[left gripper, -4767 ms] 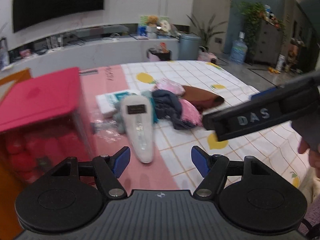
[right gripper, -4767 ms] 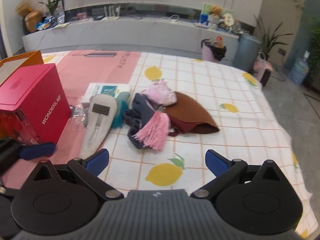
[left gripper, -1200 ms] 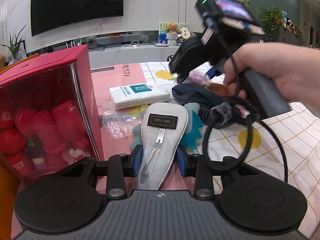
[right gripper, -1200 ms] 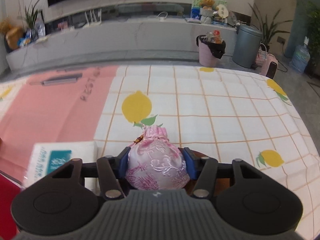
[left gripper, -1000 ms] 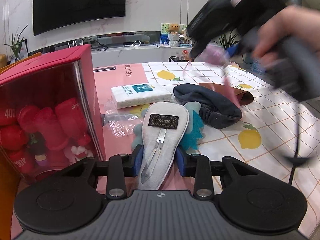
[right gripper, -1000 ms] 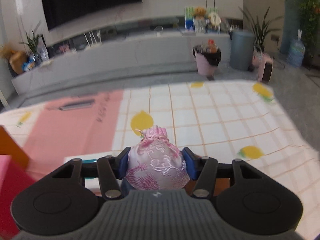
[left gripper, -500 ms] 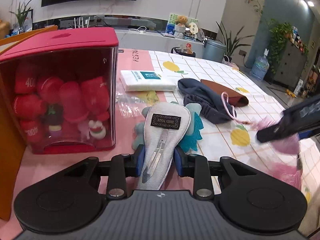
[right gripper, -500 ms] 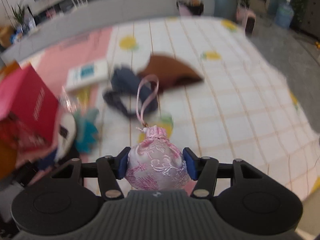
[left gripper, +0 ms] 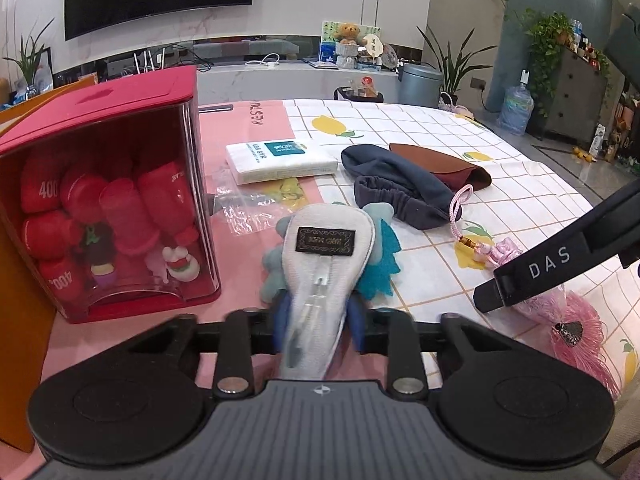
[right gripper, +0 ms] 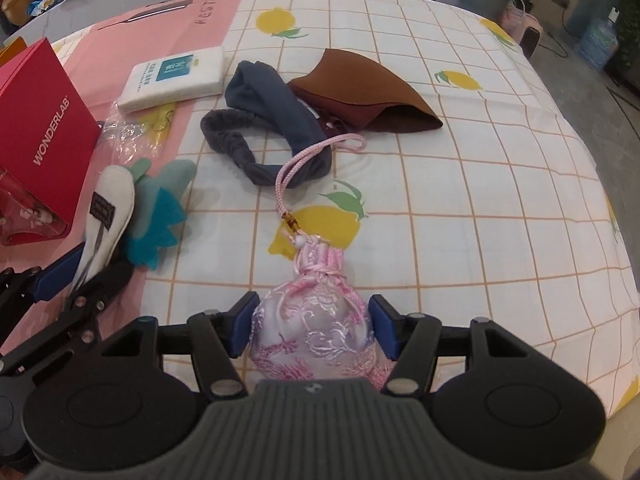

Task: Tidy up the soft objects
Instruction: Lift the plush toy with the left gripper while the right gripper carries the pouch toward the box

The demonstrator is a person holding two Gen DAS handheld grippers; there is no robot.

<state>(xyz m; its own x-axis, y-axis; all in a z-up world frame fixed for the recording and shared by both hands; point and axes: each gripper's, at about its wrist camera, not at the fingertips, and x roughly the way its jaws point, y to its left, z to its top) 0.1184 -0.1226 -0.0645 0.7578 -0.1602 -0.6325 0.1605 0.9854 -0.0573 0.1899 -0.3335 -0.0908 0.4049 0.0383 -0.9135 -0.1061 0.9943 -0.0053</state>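
Note:
My left gripper (left gripper: pixel 320 322) is closing, its blue pads pressing the narrow end of the grey-white zip pouch (left gripper: pixel 326 240), which lies over a teal plush toy (left gripper: pixel 380 248). In the right wrist view the same pouch (right gripper: pixel 110 208) sits at the left, in the left gripper (right gripper: pixel 86 276). My right gripper (right gripper: pixel 312 328) is opening. The pink brocade pouch (right gripper: pixel 316 332) rests on the tablecloth between its pads, which still touch its sides. The pouch's cord (right gripper: pixel 304 168) trails towards the navy headband (right gripper: pixel 264 120), and its pink tassel (left gripper: pixel 576 336) lies near the table edge.
A brown cloth pouch (right gripper: pixel 360 88) and a tissue pack (right gripper: pixel 176 74) lie further back. The red box of plush toys (left gripper: pixel 100 200) stands at the left beside an orange box (left gripper: pixel 16 280). A crumpled plastic bag (left gripper: pixel 256 204) lies by the red box. The table's edge (right gripper: pixel 600 280) runs at the right.
The right gripper carried the pink pouch down from above the pile and set it on the cloth near the front. The left pads drew in on the grey pouch.

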